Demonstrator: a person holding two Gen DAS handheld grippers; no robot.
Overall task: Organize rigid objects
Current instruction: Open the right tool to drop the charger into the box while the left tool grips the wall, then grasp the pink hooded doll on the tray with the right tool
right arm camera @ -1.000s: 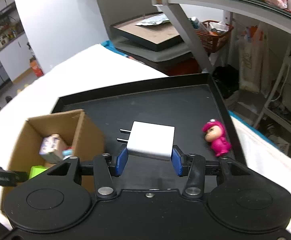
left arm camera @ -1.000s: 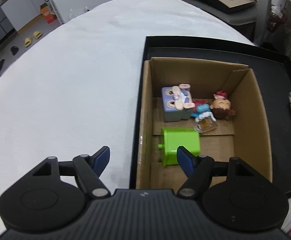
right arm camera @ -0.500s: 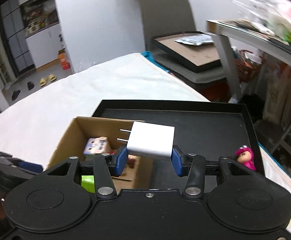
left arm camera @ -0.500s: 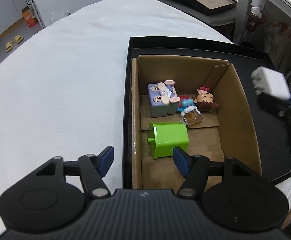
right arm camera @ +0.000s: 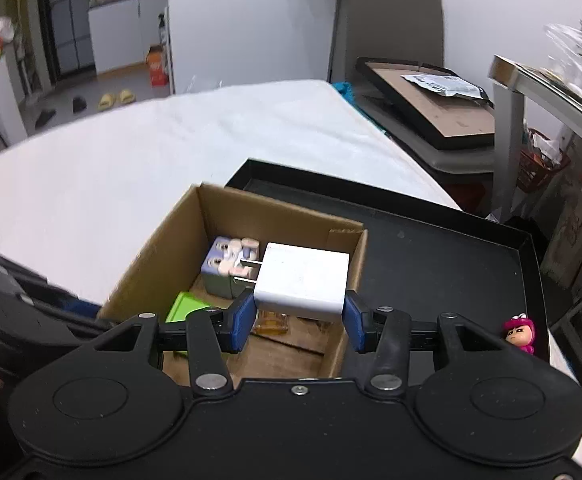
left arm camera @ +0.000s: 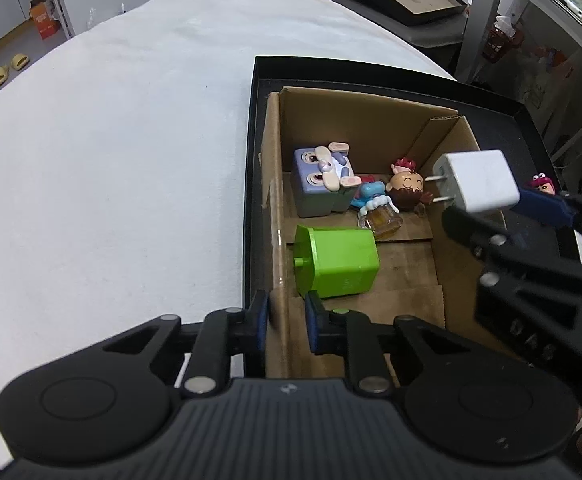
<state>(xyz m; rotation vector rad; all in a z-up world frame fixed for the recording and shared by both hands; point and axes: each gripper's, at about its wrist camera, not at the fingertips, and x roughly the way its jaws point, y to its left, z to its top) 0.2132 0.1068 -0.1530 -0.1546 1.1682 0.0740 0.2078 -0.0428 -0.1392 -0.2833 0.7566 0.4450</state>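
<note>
Our left tool (left arm camera: 285,322) is closing on the near wall of the cardboard box (left arm camera: 277,240). Our right tool (right arm camera: 299,322) pinches the white charger (right arm camera: 303,282) above the box.

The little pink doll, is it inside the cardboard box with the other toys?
No, the pink doll stands on the black tray, outside the cardboard box.

An open brown cardboard box (left arm camera: 275,216) is sitting in the left part of a shallow black tray (right arm camera: 451,264) on the white-covered bench (left arm camera: 111,140). A small pink-hooded figurine (right arm camera: 519,333) is standing right of it.
</note>
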